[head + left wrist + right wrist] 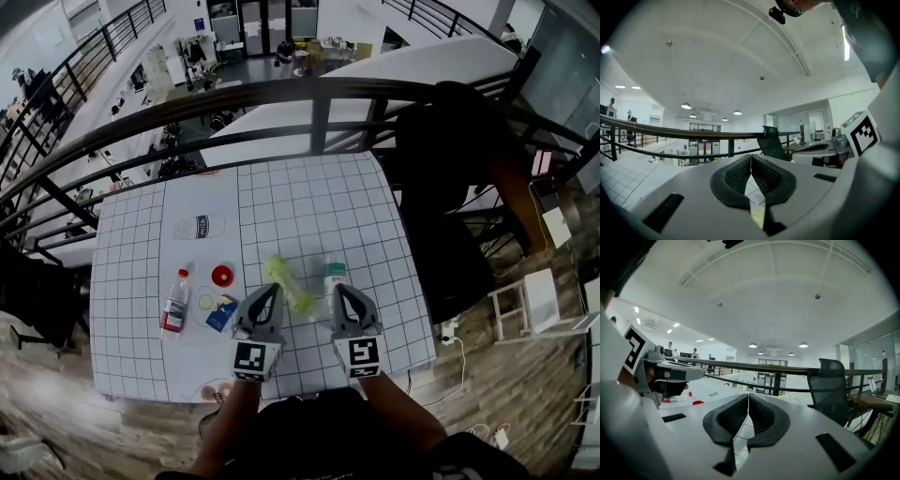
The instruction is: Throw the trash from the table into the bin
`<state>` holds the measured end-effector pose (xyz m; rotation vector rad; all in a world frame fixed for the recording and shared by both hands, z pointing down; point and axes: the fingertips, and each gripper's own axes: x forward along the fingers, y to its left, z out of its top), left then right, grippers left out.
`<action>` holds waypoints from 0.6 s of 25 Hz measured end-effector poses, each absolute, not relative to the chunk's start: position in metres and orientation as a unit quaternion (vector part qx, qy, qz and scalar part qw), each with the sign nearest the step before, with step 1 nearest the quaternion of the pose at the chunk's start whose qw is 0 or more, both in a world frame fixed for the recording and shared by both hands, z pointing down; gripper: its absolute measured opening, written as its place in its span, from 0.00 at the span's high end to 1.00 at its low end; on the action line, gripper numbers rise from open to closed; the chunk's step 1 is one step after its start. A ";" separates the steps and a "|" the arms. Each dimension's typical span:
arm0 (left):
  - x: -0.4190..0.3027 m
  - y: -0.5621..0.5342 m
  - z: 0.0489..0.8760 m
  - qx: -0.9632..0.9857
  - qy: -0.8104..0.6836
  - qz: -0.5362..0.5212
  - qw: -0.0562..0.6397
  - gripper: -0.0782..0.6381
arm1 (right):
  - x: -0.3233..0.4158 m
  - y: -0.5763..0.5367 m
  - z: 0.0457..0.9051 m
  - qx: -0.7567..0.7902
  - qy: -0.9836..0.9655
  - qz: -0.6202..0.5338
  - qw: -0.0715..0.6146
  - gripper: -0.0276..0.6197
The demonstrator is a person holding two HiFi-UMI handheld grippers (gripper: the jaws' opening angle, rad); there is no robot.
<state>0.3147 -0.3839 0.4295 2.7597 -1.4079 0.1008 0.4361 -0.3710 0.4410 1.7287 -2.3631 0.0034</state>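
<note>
Trash lies on the white gridded table [309,202]: a clear flattened bottle [199,227], a red lid [222,275], a red-labelled bottle [175,302], a blue packet [221,313], a yellow-green bottle [287,283] and a small white bottle with a green cap [335,277]. My left gripper [274,290] hovers at the near edge, shut and empty, its tips beside the yellow-green bottle. My right gripper [338,290] is shut and empty just before the white bottle. In both gripper views the jaws [751,161] [747,401] meet with nothing between them. No bin is in view.
A dark metal railing [319,117] runs along the table's far edge, with a drop to a lower floor behind it. A black office chair [450,187] stands at the table's right side. A white stool [525,300] and cables lie on the wooden floor at the right.
</note>
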 end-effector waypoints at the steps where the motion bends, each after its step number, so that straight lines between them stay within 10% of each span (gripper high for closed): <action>1: 0.316 -0.385 0.430 0.891 -0.452 0.034 0.020 0.86 | 0.438 -0.373 0.444 0.587 -0.802 0.007 0.109 0.92; 11: 0.314 -0.407 0.423 0.895 -0.443 0.045 -0.001 0.86 | 0.443 -0.390 0.472 0.567 -0.810 0.028 0.147 0.91; 15: 0.317 -0.405 0.432 0.897 -0.438 0.054 0.009 0.86 | 0.455 -0.394 0.497 0.573 -0.798 0.065 0.171 0.75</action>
